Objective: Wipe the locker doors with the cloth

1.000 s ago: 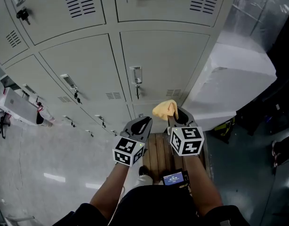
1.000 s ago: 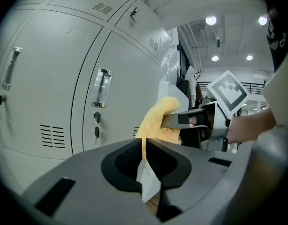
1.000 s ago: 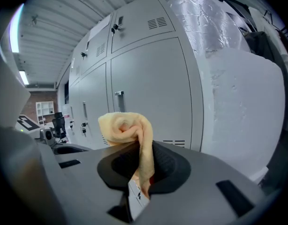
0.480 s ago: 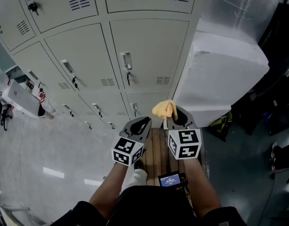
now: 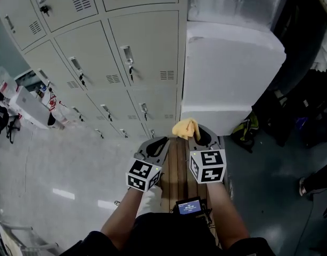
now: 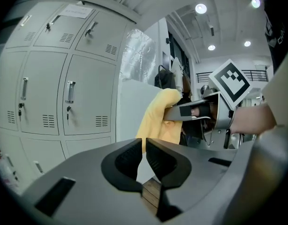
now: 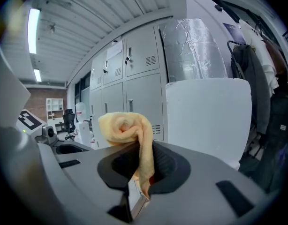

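A yellow cloth is bunched up in my right gripper, which is shut on it; in the right gripper view the cloth curls above the jaws and hangs down between them. My left gripper is beside it on the left, shut with nothing in it. The grey locker doors stand ahead and to the left, a good way from both grippers. From the left gripper view I see the cloth and the locker doors behind it.
A big white block with a foil-wrapped column stands right of the lockers. A wooden bench lies under the grippers. Dark coats and bags hang at the right. A white box sits on the floor at the left.
The view has swung right and pulled back: the lockers slid up and left and look smaller, and the white block fills more of the picture. Both grippers kept their pose and the cloth stayed gripped.
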The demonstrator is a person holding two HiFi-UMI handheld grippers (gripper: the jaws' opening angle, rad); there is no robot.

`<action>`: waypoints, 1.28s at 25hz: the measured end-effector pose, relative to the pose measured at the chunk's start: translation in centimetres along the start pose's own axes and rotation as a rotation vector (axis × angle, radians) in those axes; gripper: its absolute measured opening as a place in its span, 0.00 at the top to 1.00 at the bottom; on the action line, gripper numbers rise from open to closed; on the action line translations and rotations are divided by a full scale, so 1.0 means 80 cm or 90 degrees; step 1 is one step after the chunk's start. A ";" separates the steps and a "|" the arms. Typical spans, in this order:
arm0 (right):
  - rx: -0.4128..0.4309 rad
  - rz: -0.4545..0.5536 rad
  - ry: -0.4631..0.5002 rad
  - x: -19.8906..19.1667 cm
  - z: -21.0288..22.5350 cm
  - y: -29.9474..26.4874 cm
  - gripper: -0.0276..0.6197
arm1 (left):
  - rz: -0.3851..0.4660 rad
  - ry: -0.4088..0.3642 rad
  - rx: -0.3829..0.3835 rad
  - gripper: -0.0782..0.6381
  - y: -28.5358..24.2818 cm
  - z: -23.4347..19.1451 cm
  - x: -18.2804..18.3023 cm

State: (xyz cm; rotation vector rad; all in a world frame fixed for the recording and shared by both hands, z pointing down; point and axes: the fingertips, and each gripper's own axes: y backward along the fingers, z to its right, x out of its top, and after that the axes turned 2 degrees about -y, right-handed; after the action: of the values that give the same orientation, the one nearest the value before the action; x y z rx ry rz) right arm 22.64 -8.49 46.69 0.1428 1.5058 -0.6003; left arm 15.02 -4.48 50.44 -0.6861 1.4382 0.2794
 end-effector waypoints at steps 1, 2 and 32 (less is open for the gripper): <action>0.004 -0.002 -0.002 -0.003 -0.002 0.011 0.85 | -0.003 -0.009 0.005 0.84 0.008 0.009 0.001; 0.010 -0.004 -0.002 -0.005 -0.006 0.020 0.85 | -0.004 -0.017 0.011 0.84 0.016 0.017 0.003; 0.042 0.027 0.031 0.036 -0.160 0.054 0.85 | 0.022 -0.010 0.040 0.85 0.144 -0.029 0.025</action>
State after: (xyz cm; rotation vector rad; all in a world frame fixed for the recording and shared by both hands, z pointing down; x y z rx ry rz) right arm 13.06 0.08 41.61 0.2406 1.5271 -0.6166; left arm 6.88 2.70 45.50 -0.6073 1.4399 0.2656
